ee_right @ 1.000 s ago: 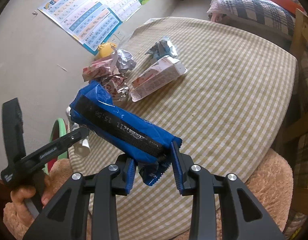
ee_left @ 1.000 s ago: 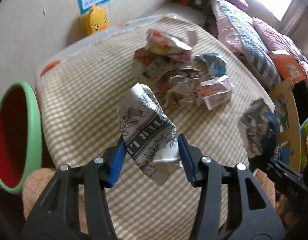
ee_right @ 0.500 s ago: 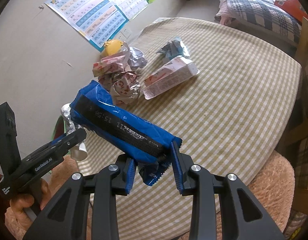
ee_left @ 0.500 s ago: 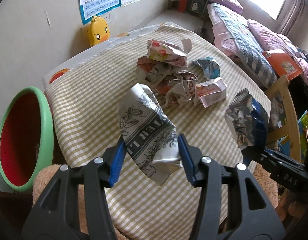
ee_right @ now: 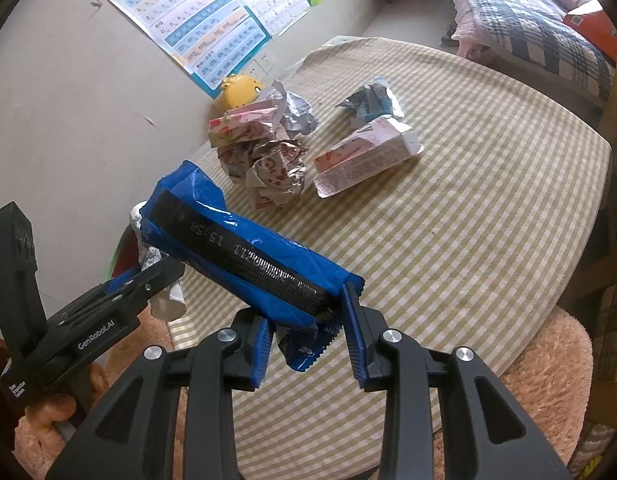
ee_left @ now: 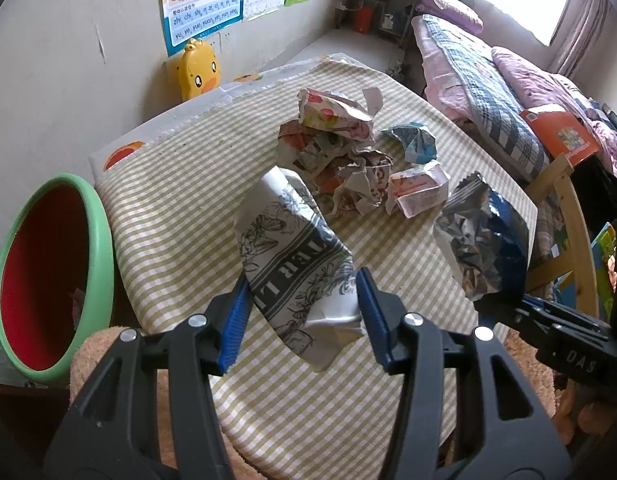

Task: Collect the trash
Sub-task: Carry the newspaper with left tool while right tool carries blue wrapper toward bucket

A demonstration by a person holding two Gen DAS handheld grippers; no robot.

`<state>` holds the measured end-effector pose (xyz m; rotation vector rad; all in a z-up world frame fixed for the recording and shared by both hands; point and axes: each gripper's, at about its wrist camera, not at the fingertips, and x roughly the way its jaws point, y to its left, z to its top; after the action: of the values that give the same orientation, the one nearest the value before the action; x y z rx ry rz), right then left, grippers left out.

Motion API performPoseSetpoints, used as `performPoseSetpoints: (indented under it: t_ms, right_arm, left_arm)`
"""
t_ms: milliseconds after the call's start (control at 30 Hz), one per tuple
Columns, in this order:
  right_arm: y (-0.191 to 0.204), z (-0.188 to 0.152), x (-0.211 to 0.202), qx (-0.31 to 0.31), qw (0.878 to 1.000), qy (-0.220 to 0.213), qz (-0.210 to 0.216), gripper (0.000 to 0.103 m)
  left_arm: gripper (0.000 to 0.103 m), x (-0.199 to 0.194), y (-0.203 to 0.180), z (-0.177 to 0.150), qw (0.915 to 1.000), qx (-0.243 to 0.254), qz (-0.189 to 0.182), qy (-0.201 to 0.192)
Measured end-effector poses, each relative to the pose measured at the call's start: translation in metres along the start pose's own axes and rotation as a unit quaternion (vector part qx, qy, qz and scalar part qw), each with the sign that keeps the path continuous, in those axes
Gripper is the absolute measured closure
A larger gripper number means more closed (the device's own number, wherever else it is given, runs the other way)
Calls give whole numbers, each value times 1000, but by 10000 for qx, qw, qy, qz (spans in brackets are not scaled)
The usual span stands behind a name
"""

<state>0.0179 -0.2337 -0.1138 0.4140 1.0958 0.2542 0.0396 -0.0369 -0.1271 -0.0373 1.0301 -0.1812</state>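
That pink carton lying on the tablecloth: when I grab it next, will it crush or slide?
The pink carton looks empty and dented, so probably light and easily crushed. Its open flap end seems floppy. Lying flat on the checked tablecloth, it likely won't roll.

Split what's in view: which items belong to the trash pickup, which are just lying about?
Job:
- printed wrapper, held in left claw
- blue wrapper, held in right claw
- crumpled wrappers on the table
- pink carton
- green bin, likely the drop spot

Lying about:
- duck toy
- wall posters
- bed
- orange book
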Motion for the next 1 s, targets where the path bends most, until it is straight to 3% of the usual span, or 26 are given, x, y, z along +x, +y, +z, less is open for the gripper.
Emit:
performPoseSetpoints:
  t_ms: [1000]
  right_arm:
    - [36, 3, -3, -328, 9994, -10, -108, 73]
  left_arm:
    - [54, -22, 36, -4, 9984, -442, -175, -292]
